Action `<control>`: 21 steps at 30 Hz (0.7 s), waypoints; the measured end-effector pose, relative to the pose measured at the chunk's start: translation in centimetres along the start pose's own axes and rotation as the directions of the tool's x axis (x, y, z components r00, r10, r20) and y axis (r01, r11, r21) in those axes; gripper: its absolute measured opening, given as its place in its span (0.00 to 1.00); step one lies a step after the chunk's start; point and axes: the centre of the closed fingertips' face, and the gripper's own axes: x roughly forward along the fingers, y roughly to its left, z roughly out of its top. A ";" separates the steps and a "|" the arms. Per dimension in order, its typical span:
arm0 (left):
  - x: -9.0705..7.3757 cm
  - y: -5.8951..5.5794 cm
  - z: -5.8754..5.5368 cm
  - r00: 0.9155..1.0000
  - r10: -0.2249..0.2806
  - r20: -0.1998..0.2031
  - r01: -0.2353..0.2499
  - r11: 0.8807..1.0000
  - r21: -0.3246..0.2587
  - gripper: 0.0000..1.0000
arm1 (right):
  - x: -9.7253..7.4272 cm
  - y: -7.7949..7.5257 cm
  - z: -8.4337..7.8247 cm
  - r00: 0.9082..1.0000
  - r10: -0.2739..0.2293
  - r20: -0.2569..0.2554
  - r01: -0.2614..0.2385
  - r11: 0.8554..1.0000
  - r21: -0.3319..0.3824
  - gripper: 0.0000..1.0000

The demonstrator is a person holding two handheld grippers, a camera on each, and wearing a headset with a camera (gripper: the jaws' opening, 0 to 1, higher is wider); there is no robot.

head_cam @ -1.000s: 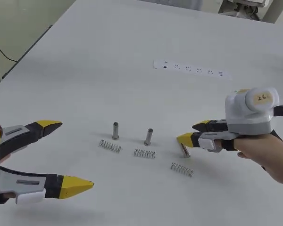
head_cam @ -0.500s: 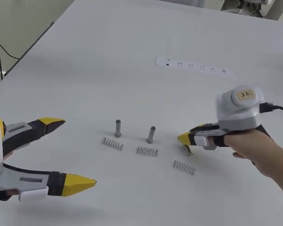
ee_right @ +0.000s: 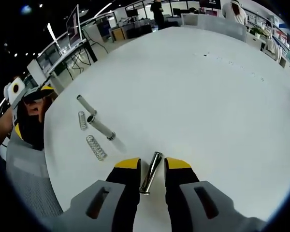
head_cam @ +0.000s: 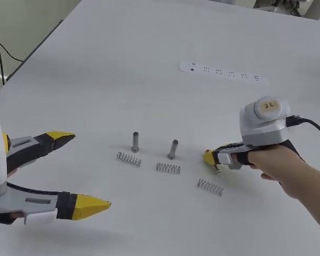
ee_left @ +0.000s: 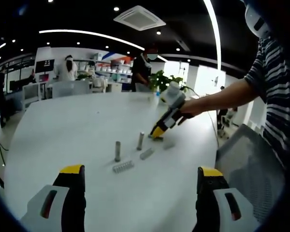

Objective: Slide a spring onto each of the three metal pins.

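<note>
Now our right gripper (head_cam: 210, 157) brackets the short steel pin (ee_right: 152, 174); whether it pinches, we cannot tell. An off-centre squeeze could flick it away. Our left gripper (ee_left: 141, 170) gapes wide.

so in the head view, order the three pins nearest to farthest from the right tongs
1. right pin, between the right tongs
2. middle pin, upright, to their left
3. left pin, upright, farthest left
</note>
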 end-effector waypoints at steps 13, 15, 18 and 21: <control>0.0 0.3 -0.2 1.000 0.007 -0.005 -0.007 1.000 -0.008 0.92 | 0.7 0.0 -0.1 0.998 -0.058 -0.033 0.055 0.995 -0.084 0.09; 0.1 0.2 -0.2 1.000 0.005 -0.005 -0.005 1.000 -0.008 0.92 | 0.7 0.1 -0.1 0.998 -0.058 -0.034 0.055 0.995 -0.078 0.08; 0.3 0.2 -0.3 1.000 0.002 -0.010 -0.002 1.000 -0.008 0.92 | 0.7 0.4 -0.2 0.998 -0.051 -0.036 0.049 0.997 -0.060 0.05; 0.2 0.3 -0.3 1.000 0.008 -0.011 -0.008 1.000 -0.006 0.91 | 0.4 0.3 -0.4 0.997 -0.075 -0.036 0.072 0.994 -0.088 0.05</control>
